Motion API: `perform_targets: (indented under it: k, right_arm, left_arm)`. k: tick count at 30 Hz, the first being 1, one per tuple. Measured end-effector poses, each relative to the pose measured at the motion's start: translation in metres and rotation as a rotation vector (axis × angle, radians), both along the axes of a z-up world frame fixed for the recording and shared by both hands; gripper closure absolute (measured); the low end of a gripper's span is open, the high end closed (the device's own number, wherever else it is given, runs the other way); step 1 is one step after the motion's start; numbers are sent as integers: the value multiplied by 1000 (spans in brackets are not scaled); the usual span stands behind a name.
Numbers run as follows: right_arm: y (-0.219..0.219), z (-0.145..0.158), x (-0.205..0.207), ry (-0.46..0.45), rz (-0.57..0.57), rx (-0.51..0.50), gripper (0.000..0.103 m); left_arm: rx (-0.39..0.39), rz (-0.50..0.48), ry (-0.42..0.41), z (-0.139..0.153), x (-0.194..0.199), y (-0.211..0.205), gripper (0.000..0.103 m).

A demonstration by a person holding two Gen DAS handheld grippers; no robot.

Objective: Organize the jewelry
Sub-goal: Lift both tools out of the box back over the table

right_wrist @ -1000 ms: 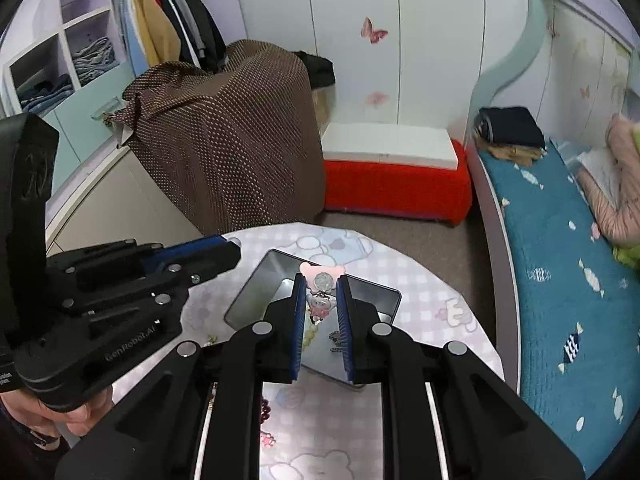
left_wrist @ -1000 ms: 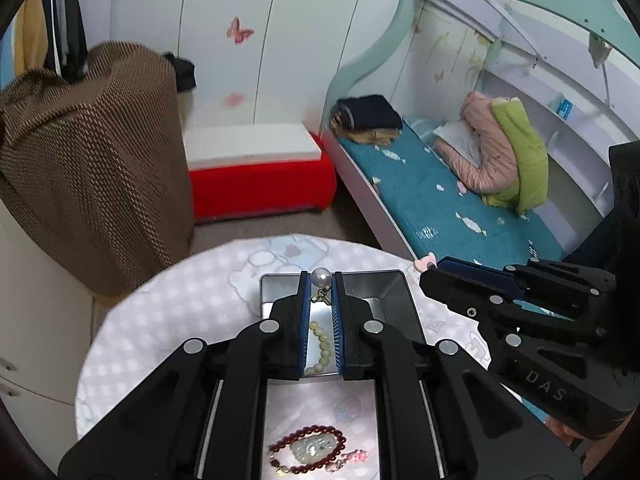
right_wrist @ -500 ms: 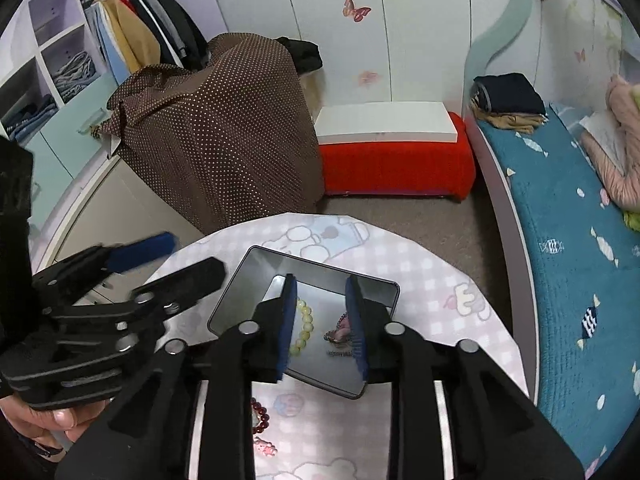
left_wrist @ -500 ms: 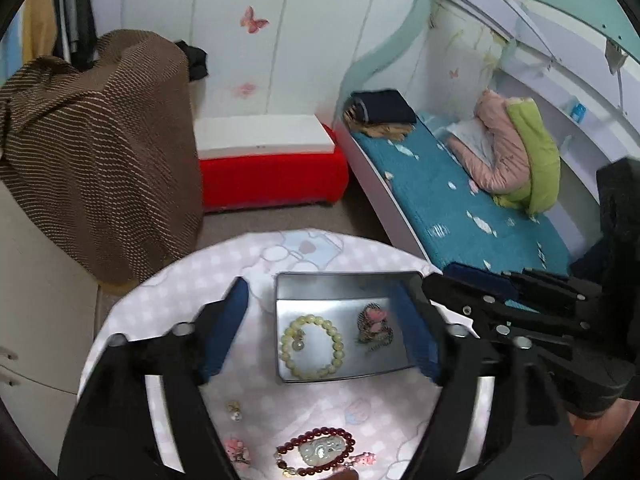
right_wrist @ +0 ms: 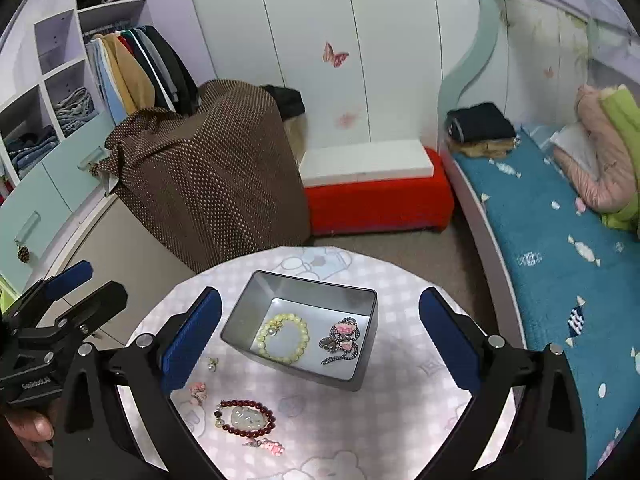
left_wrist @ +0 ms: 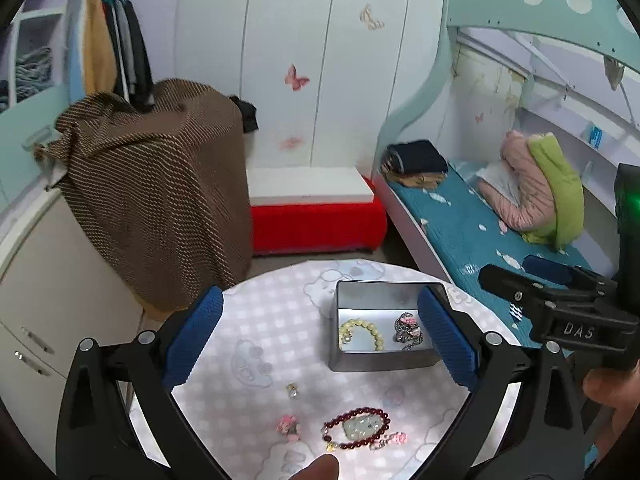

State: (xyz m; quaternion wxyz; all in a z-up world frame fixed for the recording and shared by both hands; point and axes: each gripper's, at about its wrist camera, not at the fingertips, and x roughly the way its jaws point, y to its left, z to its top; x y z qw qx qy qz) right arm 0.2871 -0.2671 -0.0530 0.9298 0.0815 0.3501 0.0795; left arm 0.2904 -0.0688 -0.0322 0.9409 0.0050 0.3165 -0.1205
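A grey metal tin (left_wrist: pixel 380 360) (right_wrist: pixel 240 320) stands on the round table. Inside it lie a yellow-green bead bracelet (left_wrist: pixel 362 334) (right_wrist: pixel 284 338) and a dark chain necklace with pink charms (left_wrist: pixel 408 328) (right_wrist: pixel 342 340). In front of the tin a dark red bead bracelet with a pale pendant (left_wrist: pixel 356 426) (right_wrist: pixel 246 418), a pink charm (left_wrist: pixel 288 426) (right_wrist: pixel 198 390) and a pearl earring (left_wrist: pixel 293 390) (right_wrist: pixel 211 364) rest on the cloth. My left gripper (left_wrist: pixel 320 308) and right gripper (right_wrist: pixel 320 304) hover above the table, jaws opening wide, holding nothing.
The table wears a pink checked cloth (left_wrist: pixel 260 320). A small pink trinket (right_wrist: pixel 268 446) lies by the red bracelet. Beyond the table edge are a brown-covered box (right_wrist: pixel 208 176), a red bench (right_wrist: pixel 380 204) and a bed (right_wrist: pixel 560 248). A fingertip (left_wrist: pixel 320 468) shows at the bottom.
Both grippers went from shut to wide open. The bead bracelet dropped from the left one and the necklace from the right one into the tin. Both hands pulled back and up.
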Motion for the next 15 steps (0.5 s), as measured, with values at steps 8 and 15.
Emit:
perform_targets:
  k: [8,15]
  right_arm:
    - [10,23,-49,-108,-9,-42,8]
    - [20,37,-97,-195,-10,-60,8]
  left_arm:
    - [11,31,-102,24,-55,14,5]
    - [2,62,-167,37,-99,30,5]
